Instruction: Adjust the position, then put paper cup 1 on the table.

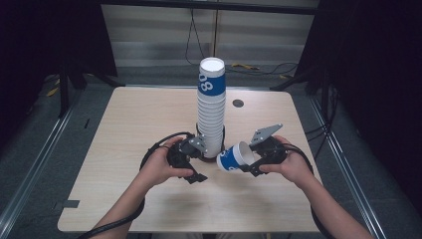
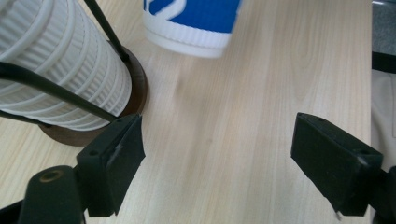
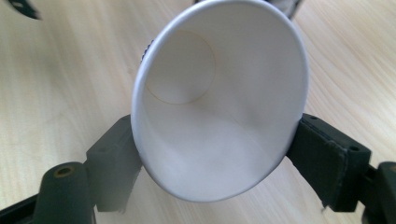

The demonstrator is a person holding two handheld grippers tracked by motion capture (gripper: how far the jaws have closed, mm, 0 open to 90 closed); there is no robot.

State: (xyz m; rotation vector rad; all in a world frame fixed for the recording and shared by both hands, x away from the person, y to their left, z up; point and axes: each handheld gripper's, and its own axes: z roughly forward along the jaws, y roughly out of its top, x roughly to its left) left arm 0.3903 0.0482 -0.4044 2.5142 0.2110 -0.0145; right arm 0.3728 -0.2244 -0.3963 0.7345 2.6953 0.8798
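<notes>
A tall stack of white ribbed paper cups [image 1: 211, 109], its top cup blue-printed, stands in a black wire holder on a round brown base [image 2: 137, 84] mid-table. My right gripper [image 1: 254, 159] is shut on the rim end of a single blue-and-white cup [image 1: 234, 157] that lies on its side, bottom toward the stack. In the right gripper view the cup's white inside [image 3: 219, 107] sits squeezed between both pads. My left gripper [image 1: 199, 160] stands open just left of the base, jaws wide over bare wood [image 2: 217, 140]. The stack [image 2: 60, 70] and the held cup [image 2: 191, 23] lie beyond it.
The light wooden table [image 1: 139, 114] has a small dark round hole [image 1: 238, 103] behind the stack to the right. Cables run on the floor beyond the far edge. Metal rails flank the table on both sides.
</notes>
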